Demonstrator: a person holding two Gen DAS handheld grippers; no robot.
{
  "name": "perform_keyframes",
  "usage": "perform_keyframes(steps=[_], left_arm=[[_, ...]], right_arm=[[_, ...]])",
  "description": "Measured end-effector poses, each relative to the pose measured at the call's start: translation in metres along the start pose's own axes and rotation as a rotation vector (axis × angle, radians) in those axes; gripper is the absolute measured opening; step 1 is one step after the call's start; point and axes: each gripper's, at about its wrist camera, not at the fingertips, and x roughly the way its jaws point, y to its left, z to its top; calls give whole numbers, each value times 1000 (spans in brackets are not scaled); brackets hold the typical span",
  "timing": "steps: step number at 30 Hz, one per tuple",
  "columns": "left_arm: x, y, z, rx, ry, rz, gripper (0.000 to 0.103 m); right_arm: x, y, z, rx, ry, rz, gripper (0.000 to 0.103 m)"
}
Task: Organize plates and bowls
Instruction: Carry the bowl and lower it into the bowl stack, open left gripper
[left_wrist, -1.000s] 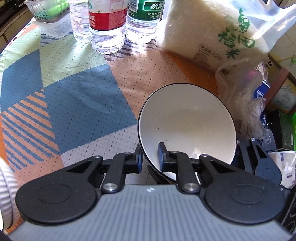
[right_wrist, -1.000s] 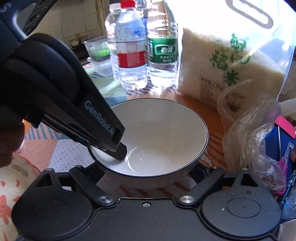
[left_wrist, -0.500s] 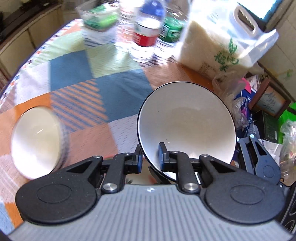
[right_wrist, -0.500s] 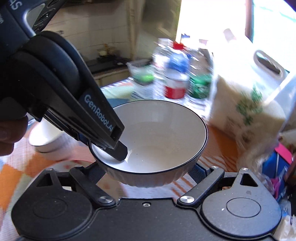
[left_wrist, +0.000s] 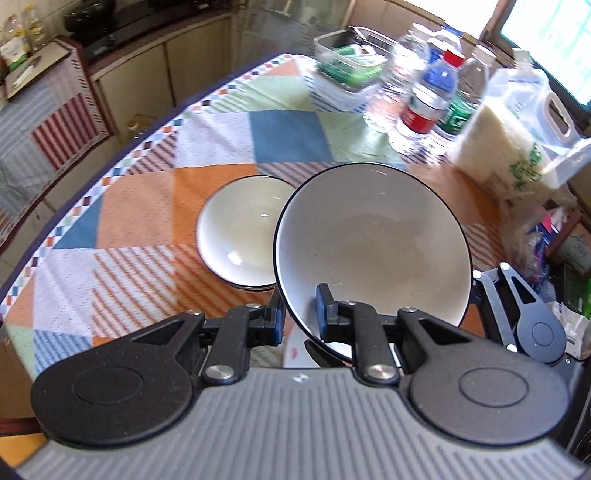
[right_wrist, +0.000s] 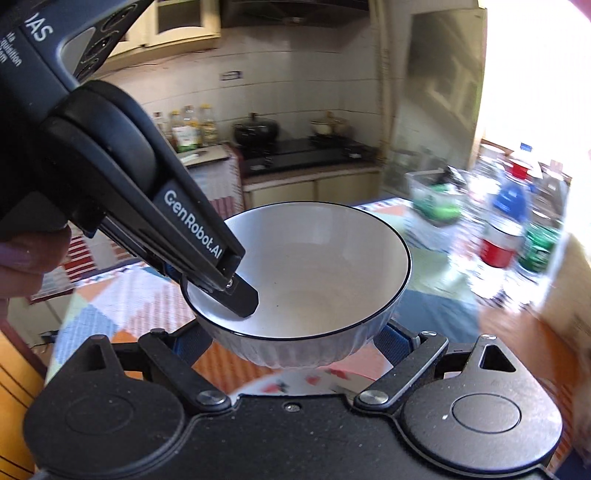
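Note:
My left gripper (left_wrist: 299, 314) is shut on the near rim of a white bowl with a dark rim (left_wrist: 373, 243) and holds it in the air above the table. In the right wrist view the same bowl (right_wrist: 310, 273) sits between my right gripper's fingers (right_wrist: 393, 341), which grip its ribbed outer sides; the left gripper's finger (right_wrist: 240, 295) reaches inside it. A second white bowl (left_wrist: 240, 229) rests upright on the patchwork tablecloth (left_wrist: 140, 206), just left of and beyond the held bowl. A patterned plate (right_wrist: 295, 384) shows below the held bowl.
Several water bottles (left_wrist: 424, 96), a clear container with green contents (left_wrist: 347, 70) and a bag of rice (left_wrist: 517, 147) stand at the table's far right. Clutter and plastic bags (left_wrist: 535, 236) lie off the right edge. Kitchen cabinets (left_wrist: 162, 74) are beyond the table.
Both grippers have lifted the bowl higher and swung left; the second bowl on the table has come to lie just beside the held one, and the bottles and rice bag moved farther away.

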Motion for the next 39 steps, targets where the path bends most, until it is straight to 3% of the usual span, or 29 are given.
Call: perform_keyframes(steps=[9, 25, 33, 39], left_arm=[[10, 30, 5, -54, 23, 65, 15], [51, 76, 14, -93, 129, 57, 16], [67, 76, 33, -55, 142, 47, 16], [78, 64, 46, -8, 137, 39, 15]], right_arm=[[32, 19, 8, -30, 23, 60, 96], [69, 34, 6, -79, 138, 101, 94], [80, 35, 4, -88, 139, 59, 94], [88, 19, 14, -23, 136, 0, 94]])
